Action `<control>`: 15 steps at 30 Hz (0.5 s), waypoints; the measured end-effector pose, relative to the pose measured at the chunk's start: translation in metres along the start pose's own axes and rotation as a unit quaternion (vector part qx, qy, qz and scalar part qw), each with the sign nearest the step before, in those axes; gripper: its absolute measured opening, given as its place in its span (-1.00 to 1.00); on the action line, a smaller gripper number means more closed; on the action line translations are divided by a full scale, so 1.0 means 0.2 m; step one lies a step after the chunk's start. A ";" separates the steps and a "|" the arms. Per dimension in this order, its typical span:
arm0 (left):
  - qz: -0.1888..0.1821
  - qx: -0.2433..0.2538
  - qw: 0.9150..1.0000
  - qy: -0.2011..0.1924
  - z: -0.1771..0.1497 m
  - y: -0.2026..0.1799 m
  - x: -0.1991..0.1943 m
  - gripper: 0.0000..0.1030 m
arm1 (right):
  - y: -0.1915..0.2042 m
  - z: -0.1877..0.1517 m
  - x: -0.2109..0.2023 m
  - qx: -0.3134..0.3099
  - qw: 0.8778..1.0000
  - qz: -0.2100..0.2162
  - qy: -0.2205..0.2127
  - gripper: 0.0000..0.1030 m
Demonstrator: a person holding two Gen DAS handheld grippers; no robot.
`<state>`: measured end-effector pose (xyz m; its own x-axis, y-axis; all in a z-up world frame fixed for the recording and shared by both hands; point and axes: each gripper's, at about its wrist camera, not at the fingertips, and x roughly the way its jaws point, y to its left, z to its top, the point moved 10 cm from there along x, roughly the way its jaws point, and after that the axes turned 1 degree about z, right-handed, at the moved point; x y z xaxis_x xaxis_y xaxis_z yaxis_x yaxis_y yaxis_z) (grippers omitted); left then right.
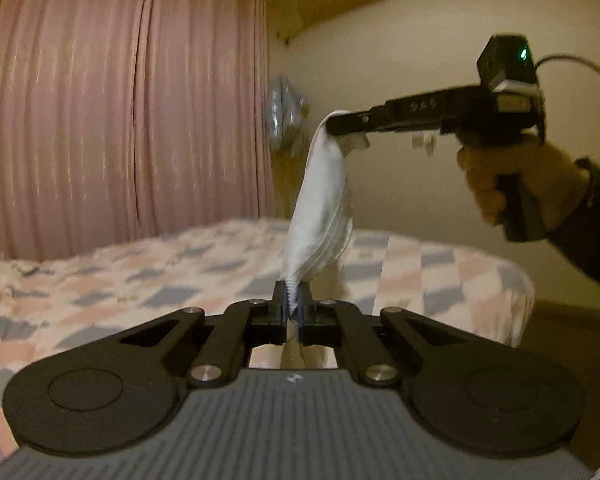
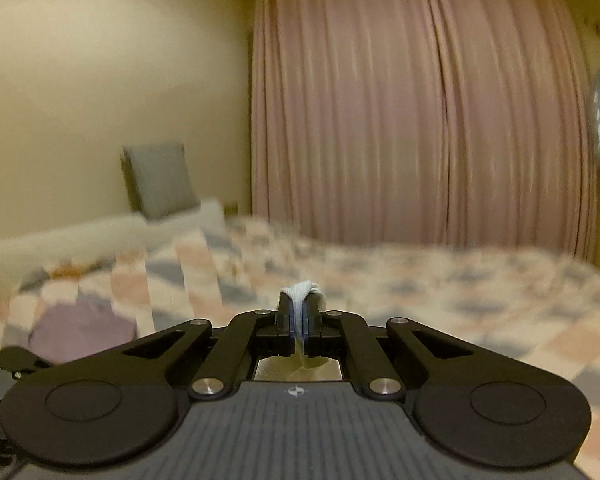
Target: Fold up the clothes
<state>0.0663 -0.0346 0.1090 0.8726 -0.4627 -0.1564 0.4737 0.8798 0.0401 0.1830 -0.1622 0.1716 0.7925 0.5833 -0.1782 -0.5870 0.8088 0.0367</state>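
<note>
Beyond both tools the bed (image 1: 440,272) spreads wide under a patchwork cover, its corner edge falling away below the right hand-held gripper (image 1: 336,126); pink curtains (image 1: 120,100) stand well behind; a hand (image 1: 512,184) holds that tool level, and it pinches the white garment (image 1: 324,204); the left hand-held gripper (image 1: 294,306) clamps the cloth's lower end, so its long axis rises away, slightly rightward.
</note>
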 end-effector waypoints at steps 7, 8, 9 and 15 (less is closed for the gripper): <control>0.011 -0.001 1.000 -0.020 0.11 0.06 -0.12 -0.96 | 0.14 0.26 -0.07 -0.034 0.998 0.004 -0.050 -0.92; 0.017 0.002 1.000 -0.021 0.12 0.08 -0.13 -0.96 | 0.16 0.28 -0.06 -0.036 0.998 0.006 -0.054 -0.92; 0.025 0.005 0.999 -0.022 0.13 0.10 -0.14 -0.96 | 0.18 0.30 -0.05 -0.038 0.998 0.007 -0.058 -0.92; 0.049 0.040 0.997 -0.034 0.25 0.14 -0.21 -0.96 | 0.22 0.32 -0.08 -0.031 0.997 0.006 -0.071 -0.92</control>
<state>0.0495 0.0039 0.1666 0.9198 -0.3842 -0.0805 0.3918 0.9107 0.1306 0.1546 -0.1308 0.2381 0.7979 0.6017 -0.0373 -0.6026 0.7977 -0.0226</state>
